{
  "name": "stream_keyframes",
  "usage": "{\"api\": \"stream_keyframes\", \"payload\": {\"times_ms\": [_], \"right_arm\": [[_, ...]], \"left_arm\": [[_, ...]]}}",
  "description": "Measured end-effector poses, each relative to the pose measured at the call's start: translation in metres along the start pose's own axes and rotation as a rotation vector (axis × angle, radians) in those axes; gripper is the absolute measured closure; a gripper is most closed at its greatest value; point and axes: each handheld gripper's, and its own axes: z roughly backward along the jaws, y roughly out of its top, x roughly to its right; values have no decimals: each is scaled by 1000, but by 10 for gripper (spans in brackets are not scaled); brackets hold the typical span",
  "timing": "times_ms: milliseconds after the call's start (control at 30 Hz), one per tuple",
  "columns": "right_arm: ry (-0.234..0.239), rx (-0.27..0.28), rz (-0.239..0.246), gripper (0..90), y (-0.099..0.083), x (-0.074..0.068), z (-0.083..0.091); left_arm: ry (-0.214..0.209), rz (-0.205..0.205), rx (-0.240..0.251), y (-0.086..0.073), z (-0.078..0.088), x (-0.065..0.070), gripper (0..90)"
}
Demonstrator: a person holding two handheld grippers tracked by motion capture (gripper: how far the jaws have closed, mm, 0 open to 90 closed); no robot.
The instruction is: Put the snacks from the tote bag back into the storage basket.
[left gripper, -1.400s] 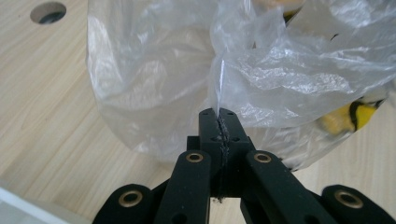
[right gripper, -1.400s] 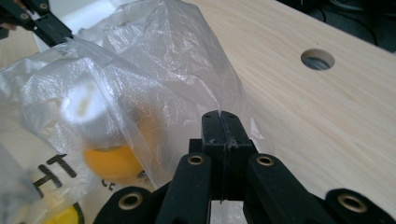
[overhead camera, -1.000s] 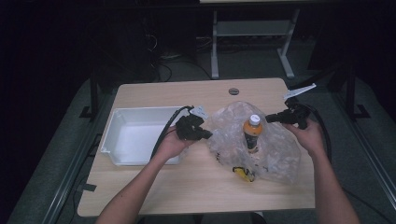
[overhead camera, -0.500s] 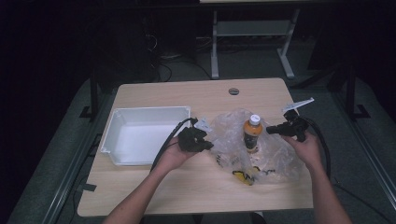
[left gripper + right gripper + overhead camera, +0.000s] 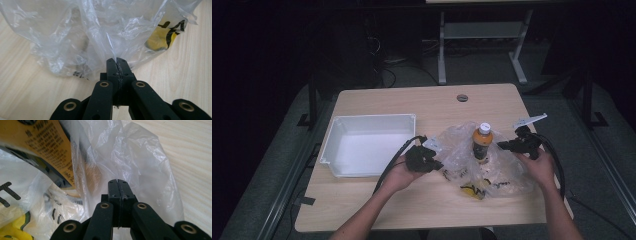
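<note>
The wooden desk point(image 5: 377, 200) carries a white plastic bin point(image 5: 367, 145) at centre left of the high view, and a clear plastic bag point(image 5: 492, 165) right of centre. Since a second ago both hands have sunk and drawn the bag's sides down toward the desk, so that the bottle's neck and cap now stand clear above the film; by my reading the bag is being peeled off the bottle, and that step is well under way.

The left gripper point(image 5: 428, 161) has its jaws pressed together on a fold of the bag's left edge. The right gripper point(image 5: 508, 145) likewise has its jaws shut on film at the bag's right side.

The orange drink bottle point(image 5: 482, 142) stands upright inside the bag, between the grippers, its long axis vertical and its white cap upward.
</note>
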Motion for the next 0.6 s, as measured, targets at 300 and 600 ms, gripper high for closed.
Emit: {"api": "stream_keyframes", "payload": {"times_ms": [300, 600], "right_arm": [[-17, 4, 15, 899, 0, -1, 0], [-28, 0, 9, 898, -3, -1, -2]], "left_arm": [[-25, -14, -24, -6, -11, 10, 900], [-34, -9, -47, -10, -17, 13, 900]]}}
